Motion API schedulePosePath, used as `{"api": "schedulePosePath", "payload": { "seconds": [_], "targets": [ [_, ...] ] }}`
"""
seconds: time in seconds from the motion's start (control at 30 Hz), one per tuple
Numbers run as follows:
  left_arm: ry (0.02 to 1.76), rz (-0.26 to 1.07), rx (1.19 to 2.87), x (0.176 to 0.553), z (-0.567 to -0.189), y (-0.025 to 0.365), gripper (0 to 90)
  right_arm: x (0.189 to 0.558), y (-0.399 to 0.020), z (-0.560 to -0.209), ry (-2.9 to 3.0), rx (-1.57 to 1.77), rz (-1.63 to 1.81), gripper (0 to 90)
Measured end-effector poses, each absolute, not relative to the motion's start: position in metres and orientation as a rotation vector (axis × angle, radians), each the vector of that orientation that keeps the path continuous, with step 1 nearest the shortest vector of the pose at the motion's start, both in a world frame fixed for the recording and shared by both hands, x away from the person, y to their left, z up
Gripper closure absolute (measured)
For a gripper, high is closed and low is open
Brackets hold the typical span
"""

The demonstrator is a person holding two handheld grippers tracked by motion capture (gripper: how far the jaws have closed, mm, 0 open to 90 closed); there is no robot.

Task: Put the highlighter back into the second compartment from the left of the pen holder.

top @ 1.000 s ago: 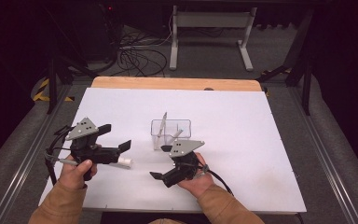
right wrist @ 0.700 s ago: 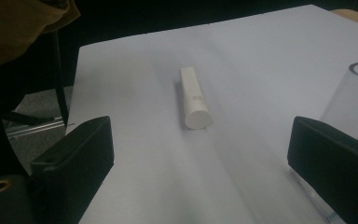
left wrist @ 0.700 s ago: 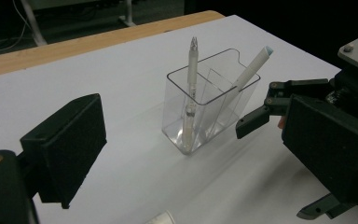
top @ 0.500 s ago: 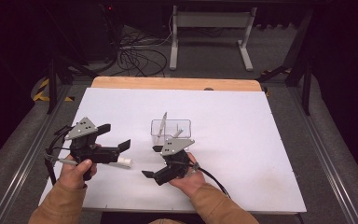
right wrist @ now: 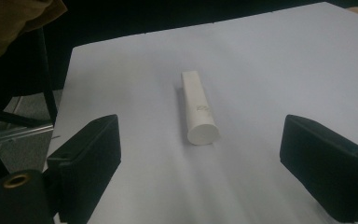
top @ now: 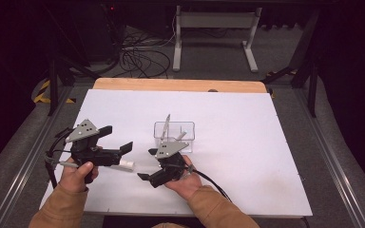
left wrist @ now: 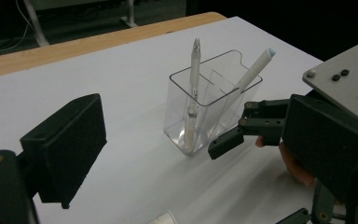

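Observation:
A short white cylinder (right wrist: 198,107) lies flat on the white table (top: 237,142), between my two grippers (top: 123,165). My right gripper (top: 147,164) is open and points left at the cylinder, which lies a little ahead of its wide-apart jaws (right wrist: 207,175). My left gripper (top: 116,140) is open and empty, hovering above the cylinder's left end. A clear plastic pen holder (top: 173,133) stands just behind the right gripper, with a white pen (left wrist: 193,88) and a second pen (left wrist: 256,67) leaning in it.
A wooden strip (top: 180,85) runs along the table's far edge. Metal rails (top: 332,166) flank both sides. Cables (top: 142,57) and a stand's legs lie on the dark floor beyond. Bare table extends to the right and behind the holder.
My right gripper has shifted left and toward the near edge, turning its open jaws to the white cylinder. The left gripper has stayed put.

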State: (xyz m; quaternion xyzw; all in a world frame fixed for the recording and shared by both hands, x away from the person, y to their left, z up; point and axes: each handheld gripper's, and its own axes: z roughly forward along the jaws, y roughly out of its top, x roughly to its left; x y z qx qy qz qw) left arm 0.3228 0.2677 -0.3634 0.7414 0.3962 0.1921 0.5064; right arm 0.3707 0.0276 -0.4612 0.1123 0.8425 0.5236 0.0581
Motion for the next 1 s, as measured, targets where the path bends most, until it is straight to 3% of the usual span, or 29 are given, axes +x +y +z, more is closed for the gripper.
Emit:
{"api": "schedulePosePath", "payload": {
  "seconds": [1.0],
  "targets": [
    [0.962, 0.459, 1.768, 0.323, -0.362, 0.272, 7.0, 0.386, 0.068, -0.486, 2.611, 0.388, 1.514, 24.7]
  ]
}}
